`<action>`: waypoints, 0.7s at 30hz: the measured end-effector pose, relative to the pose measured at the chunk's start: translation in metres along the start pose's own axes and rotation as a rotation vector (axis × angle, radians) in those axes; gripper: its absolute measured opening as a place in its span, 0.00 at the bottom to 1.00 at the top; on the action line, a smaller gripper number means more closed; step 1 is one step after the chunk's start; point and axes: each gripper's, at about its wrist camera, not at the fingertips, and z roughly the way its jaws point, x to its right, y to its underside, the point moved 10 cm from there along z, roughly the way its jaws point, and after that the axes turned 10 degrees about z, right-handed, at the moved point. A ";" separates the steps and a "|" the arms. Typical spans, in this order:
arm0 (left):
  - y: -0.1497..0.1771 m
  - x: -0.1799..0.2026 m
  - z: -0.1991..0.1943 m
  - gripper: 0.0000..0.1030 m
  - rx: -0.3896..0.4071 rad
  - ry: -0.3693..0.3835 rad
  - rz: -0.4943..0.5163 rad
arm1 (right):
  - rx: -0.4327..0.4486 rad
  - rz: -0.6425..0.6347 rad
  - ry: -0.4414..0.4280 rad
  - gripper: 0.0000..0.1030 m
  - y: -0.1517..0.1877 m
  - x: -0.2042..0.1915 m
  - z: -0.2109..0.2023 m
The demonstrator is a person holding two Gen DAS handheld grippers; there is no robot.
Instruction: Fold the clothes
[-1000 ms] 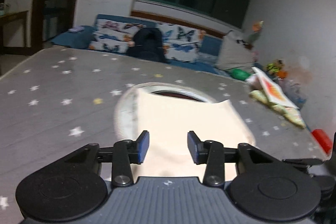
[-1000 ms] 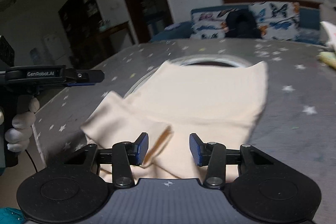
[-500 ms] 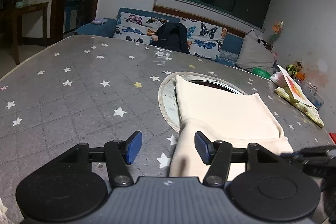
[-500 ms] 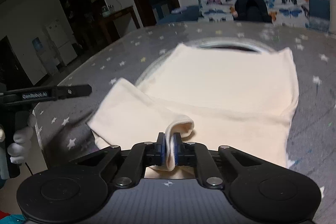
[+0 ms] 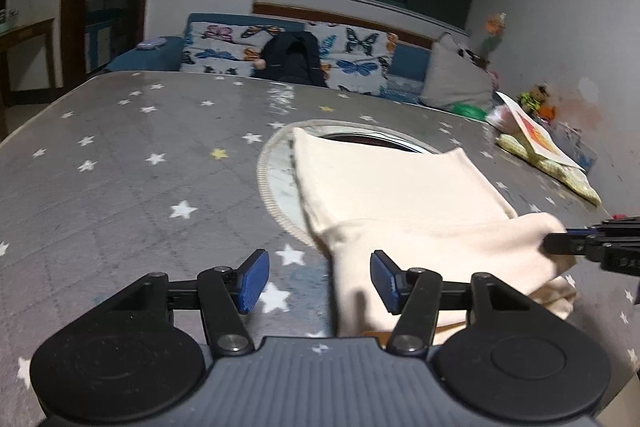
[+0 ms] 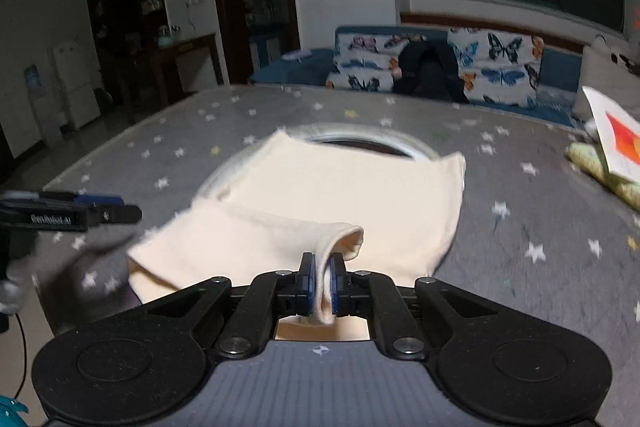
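Right now the right gripper (image 6: 321, 277) is pinched on a fold of the cream garment (image 6: 340, 191), near edge lifted slightly off the bench (image 6: 540, 219). Left gripper (image 5: 316, 279) is spread wide, holding nothing, hovering over the garment's left edge (image 5: 392, 195) and the grey star-print cover. Garment lies mid-bench, partly folded, far part over a round opening (image 6: 360, 141). Left gripper also shows at the left of the right wrist view, blurred, probably just beside the cloth. Sofa (image 5: 288, 55) behind the bench.
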 end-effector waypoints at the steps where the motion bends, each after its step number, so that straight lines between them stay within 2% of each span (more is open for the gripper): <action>1: -0.001 0.004 0.002 0.41 -0.001 0.009 0.010 | 0.001 -0.004 0.003 0.08 0.001 0.001 0.001; 4: -0.011 0.015 0.006 0.32 0.014 0.043 0.037 | 0.015 -0.009 0.009 0.08 0.000 0.003 0.002; 6: -0.019 0.026 0.013 0.30 0.032 0.069 0.059 | 0.023 -0.004 0.022 0.08 -0.001 0.006 0.002; 8: -0.017 0.028 0.022 0.24 0.017 0.076 0.063 | 0.020 0.003 0.032 0.08 0.001 0.009 0.003; 16: -0.007 0.035 0.059 0.23 -0.045 0.102 0.076 | -0.054 0.015 0.085 0.12 0.024 0.031 0.016; 21: -0.019 0.038 0.055 0.24 -0.017 0.113 0.095 | -0.007 -0.021 0.091 0.21 0.007 0.026 0.010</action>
